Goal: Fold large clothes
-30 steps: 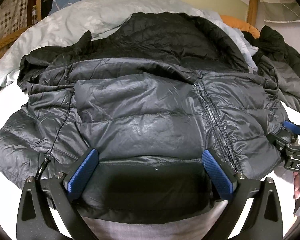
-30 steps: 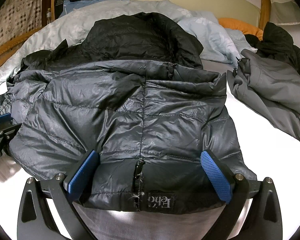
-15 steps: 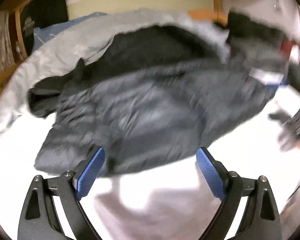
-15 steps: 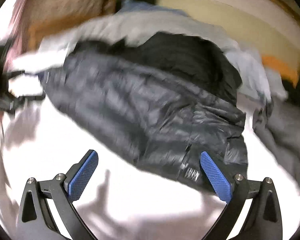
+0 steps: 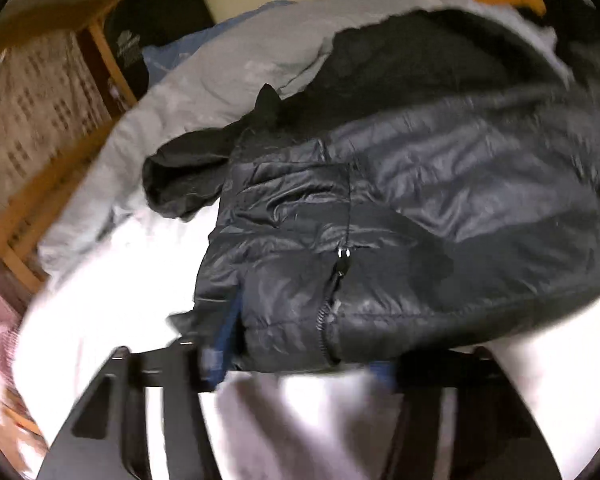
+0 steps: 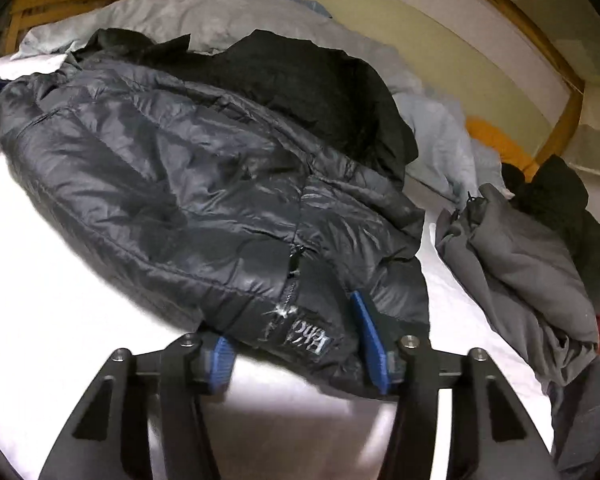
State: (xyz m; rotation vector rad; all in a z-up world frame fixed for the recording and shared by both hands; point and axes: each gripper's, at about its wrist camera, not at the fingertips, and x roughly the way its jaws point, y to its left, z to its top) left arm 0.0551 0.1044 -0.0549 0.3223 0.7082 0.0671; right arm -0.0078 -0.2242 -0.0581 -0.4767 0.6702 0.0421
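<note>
I have the dark grey down jacket [image 5: 440, 208] lying on the white bed sheet [image 5: 100, 312], its black hood [image 6: 300, 80] pushed up against the pale grey duvet [image 6: 180, 12] behind it.

My left claw [image 5: 300, 360] sits at the near hem beside the pocket zipper [image 5: 332, 280]. Its fingers stand well apart with cloth between them, but the picture is smeared, so I cannot tell whether they are pinching anything.

My right claw [image 6: 296, 356] straddles the hem corner where the white brand label [image 6: 310, 336] shows. The blue pads [image 6: 370, 344] press against the fabric on both sides, yet the gap looks too wide for me to call it a grip.

I judge this jacket light, puffy and springy, with a slick nylon shell that will slide out of a shallow pinch. I would bite deep on the stitched hem band or along the zipper tape, where the cloth is firmer and thinner.

A grey garment [image 6: 520, 256] lies crumpled on the bed just beside it.
</note>
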